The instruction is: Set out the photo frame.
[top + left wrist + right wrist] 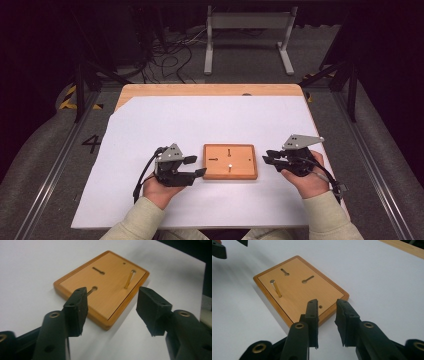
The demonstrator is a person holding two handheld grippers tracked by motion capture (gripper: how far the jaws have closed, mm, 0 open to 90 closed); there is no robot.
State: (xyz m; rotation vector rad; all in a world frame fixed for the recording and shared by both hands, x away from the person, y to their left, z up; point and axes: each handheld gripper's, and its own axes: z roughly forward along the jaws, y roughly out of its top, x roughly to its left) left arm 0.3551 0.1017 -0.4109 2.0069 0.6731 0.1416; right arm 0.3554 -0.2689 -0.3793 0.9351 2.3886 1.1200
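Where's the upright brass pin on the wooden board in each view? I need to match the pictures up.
High view: the brass pin stands in the board's near half, seen end-on.
Left gripper view: the pin leans at upper right, above the right jaw.
Right gripper view: the pin stands at left, by the board's left edge.
Shared landmark: the wooden board with its keyhole slots.

Two black two-jaw grippers: left gripper [195, 166], right gripper [267, 156]. Grey three-cornered plates behind the fingers; brass-ringed screw holes; black trailing cables. Cream long sleeves.
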